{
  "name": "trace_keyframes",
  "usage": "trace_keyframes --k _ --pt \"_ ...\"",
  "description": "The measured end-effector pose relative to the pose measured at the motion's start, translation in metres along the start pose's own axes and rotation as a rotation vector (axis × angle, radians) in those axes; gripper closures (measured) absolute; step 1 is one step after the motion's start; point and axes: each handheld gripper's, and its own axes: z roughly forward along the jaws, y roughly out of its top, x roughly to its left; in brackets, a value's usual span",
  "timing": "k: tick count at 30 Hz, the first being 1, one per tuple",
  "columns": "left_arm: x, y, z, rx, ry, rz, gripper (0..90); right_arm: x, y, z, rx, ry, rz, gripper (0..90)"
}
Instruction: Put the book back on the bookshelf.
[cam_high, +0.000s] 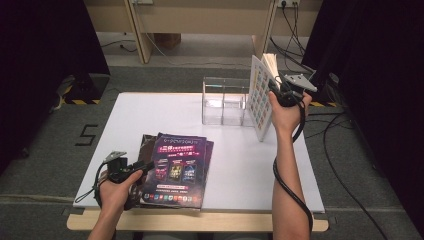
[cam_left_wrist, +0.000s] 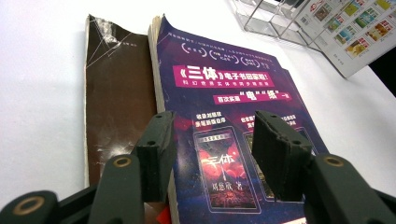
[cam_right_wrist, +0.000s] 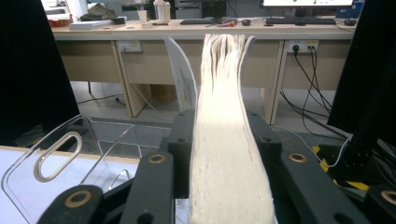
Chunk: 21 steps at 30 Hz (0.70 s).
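Note:
A white-covered book (cam_high: 261, 97) with small coloured pictures stands on edge at the table's right rear, next to a clear acrylic holder (cam_high: 225, 100). My right gripper (cam_high: 274, 87) grips its upper part; in the right gripper view the cream page block (cam_right_wrist: 229, 140) sits between both pads with the pages fanning above my right gripper (cam_right_wrist: 219, 116). A purple book (cam_high: 175, 167) lies flat at the front left, on top of a brown book (cam_high: 146, 145). My left gripper (cam_high: 145, 165) hovers open over the purple book (cam_left_wrist: 224, 93), nothing between the jaws of my left gripper (cam_left_wrist: 215, 126).
The white table (cam_high: 250, 165) has free room in the middle and at the front right. The clear holder (cam_right_wrist: 56, 154) has several upright compartments and shows at my right gripper's left. Cables trail across the floor to the right, and wooden desk legs stand behind.

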Motion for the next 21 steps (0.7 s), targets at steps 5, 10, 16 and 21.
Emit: trace_keyframes --k 5,10,16,21 --pt "0.0002 0.0 0.0 0.0 0.0 -0.001 48.4 -0.0003 0.0001 0.0022 0.006 0.001 -0.002 66.5" --pt "0.0004 0.0 0.0001 0.0 0.001 -0.001 48.4 0.0001 0.0026 0.0045 0.007 -0.013 -0.005 68.0" --pt "0.0006 -0.0003 0.0004 0.003 0.002 -0.003 48.4 0.0017 0.0035 0.0059 -0.002 -0.031 -0.009 72.9" --pt "0.0005 -0.0006 0.001 0.004 0.002 -0.004 48.3 0.002 0.0051 0.0066 0.01 -0.022 -0.01 73.7"
